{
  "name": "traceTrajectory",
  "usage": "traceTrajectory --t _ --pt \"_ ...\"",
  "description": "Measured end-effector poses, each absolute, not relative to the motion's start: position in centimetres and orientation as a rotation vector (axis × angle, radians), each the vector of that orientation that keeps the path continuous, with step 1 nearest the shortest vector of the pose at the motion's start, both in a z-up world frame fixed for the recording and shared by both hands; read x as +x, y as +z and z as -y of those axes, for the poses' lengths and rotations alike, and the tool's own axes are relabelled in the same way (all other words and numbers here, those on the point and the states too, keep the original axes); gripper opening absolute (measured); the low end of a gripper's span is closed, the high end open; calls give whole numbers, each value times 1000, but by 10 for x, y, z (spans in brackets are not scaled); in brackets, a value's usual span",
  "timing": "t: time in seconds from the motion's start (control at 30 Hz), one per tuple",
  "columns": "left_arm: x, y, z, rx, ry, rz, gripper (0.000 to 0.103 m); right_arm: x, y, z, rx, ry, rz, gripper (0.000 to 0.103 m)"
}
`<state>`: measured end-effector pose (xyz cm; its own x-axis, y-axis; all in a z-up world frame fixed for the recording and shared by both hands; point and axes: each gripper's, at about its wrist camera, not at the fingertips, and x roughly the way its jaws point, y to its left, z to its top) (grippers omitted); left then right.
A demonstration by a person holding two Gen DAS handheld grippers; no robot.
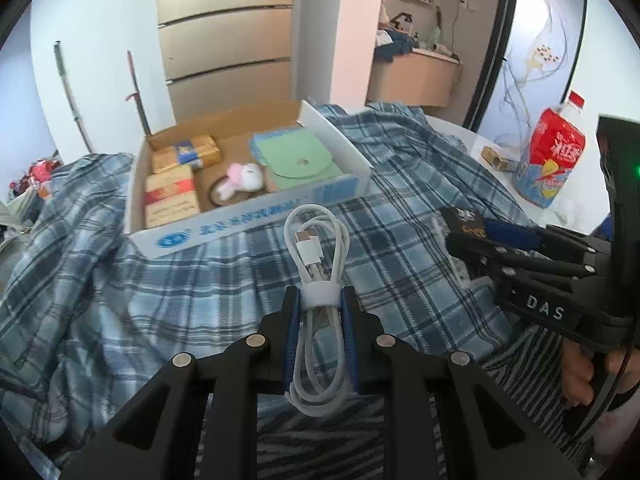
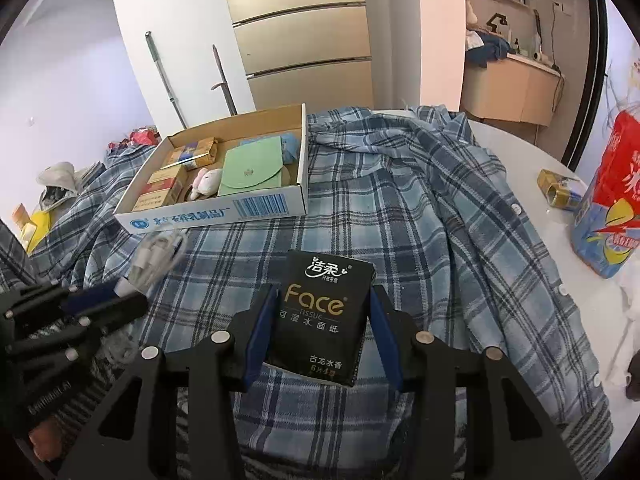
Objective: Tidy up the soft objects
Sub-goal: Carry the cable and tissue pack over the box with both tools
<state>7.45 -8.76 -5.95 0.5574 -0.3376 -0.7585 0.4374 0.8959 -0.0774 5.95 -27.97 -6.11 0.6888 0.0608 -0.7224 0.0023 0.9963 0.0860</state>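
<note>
Left claw [image 1: 319,300] is clamped tight on a coiled white cable [image 1: 316,248], blue pads pressing either side of the white strap that binds the loops. The cable sticks forward past the fingertips, its plug end lying inside the loop, and it hangs above the blue plaid shirt [image 1: 168,280] spread over the desk.

Over to the right claw [image 2: 323,300]: it is closed on a black tissue pack [image 2: 320,316], squeezing its two long sides, gold "Face" lettering facing the camera. The pack stands upright between the fingers, also above the plaid shirt.

The two claws sit side by side; each shows at the edge of the other's view.

Just beyond the cable's tip lies a shallow cardboard box [image 1: 256,216], white outside with blue print, resting on the shirt. Inside: a green pouch [image 1: 300,162] with a snap on the right, a small pink-and-white plush [image 1: 244,178] in the middle, and several gold and red packets [image 1: 172,196] stacked along the left.

Far right, on the bare white desk [image 2: 516,152], stands a red-and-blue bottle [image 1: 554,156], with a small gold box [image 2: 558,190] near it.
</note>
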Motion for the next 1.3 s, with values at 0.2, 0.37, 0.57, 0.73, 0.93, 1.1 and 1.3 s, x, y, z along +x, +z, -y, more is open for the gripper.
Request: traceTrajectory --t 0.2,0.37,0.57,0.73,0.93,1.1,1.3 --pt "72 -33 68 71 -410 -792 22 50 -30 279 47 56 -746 46" --pt "68 -8 58 44 -363 -737 22 45 -7 272 8 70 -667 46" --pt "48 15 35 9 -316 -676 22 50 7 257 -26 121 -618 46" --pt "33 28 14 7 -247 -650 21 52 -7 239 -97 133 -561 47" --pt "30 56 -8 -28 -207 -607 21 68 -8 236 -70 162 -638 47" --pt "39 75 -5 -1 -210 -576 21 68 21 237 -85 130 -558 47" --pt "52 87 7 21 -218 -554 21 87 43 229 -115 99 -551 47"
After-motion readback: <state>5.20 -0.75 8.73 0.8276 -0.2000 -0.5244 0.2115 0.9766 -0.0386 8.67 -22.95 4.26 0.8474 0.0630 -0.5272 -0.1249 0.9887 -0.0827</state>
